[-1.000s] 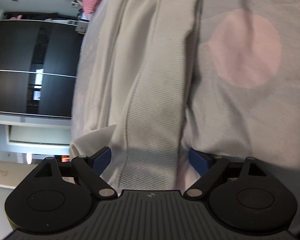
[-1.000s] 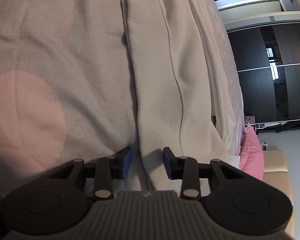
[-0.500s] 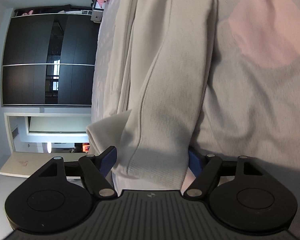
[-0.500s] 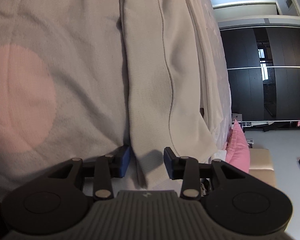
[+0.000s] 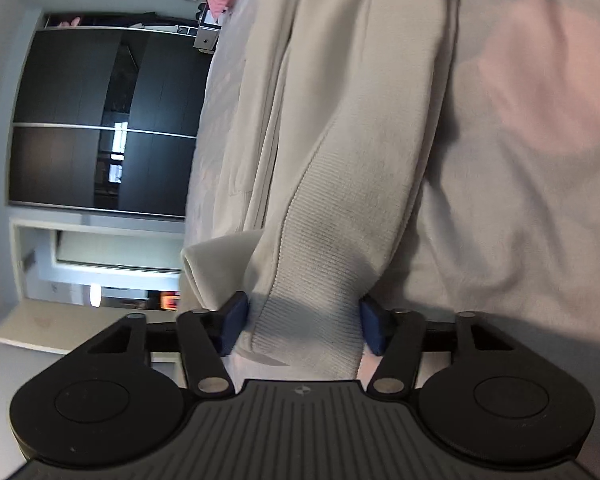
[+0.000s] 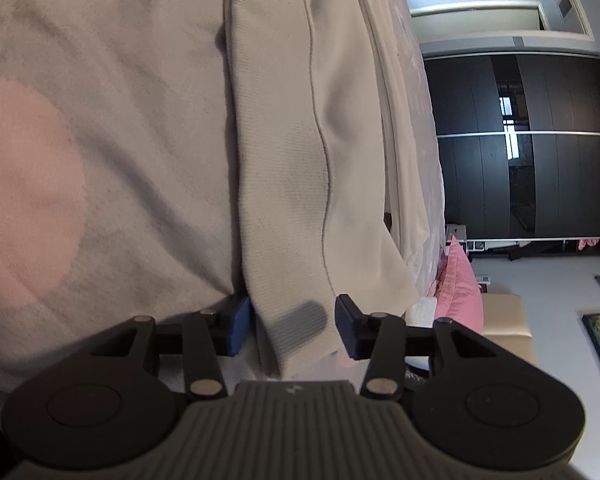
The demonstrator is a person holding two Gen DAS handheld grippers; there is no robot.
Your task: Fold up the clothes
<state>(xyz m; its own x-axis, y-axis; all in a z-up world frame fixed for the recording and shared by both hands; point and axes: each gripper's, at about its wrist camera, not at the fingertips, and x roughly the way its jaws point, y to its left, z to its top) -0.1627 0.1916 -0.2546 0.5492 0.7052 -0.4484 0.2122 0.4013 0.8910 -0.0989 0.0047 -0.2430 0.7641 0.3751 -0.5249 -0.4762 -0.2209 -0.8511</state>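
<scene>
The cream garment [image 5: 352, 152] lay on a grey blanket [image 5: 512, 240] marked with large pale pink dots [image 5: 548, 76]. In both wrist views the garment formed one long band, and its long axis ran straight away from each camera, from the fingers toward the top of the frame. A ribbed hem [image 5: 320, 280] was the end nearest the left gripper [image 5: 303, 322]; in the right wrist view a seam ran lengthwise along the band [image 6: 320, 168].

The left gripper's fingers [image 5: 232, 320] were spread, with the ribbed hem filling the gap between the two blue pads. Contact between pads and cloth appeared on both sides, but whether it was a firm pinch could not be told.

The right gripper [image 6: 290, 324] had its fingers [image 6: 238, 326] spread less widely, straddling the near edge of the garment [image 6: 300, 200]. The left pad touched the cloth; the right pad stood just beside it, apart.

Beyond the blanket, a dark wardrobe [image 5: 96, 120] with horizontal silver strips filled the background, and a pink cushion [image 6: 458, 284] lay near the bed's edge.
</scene>
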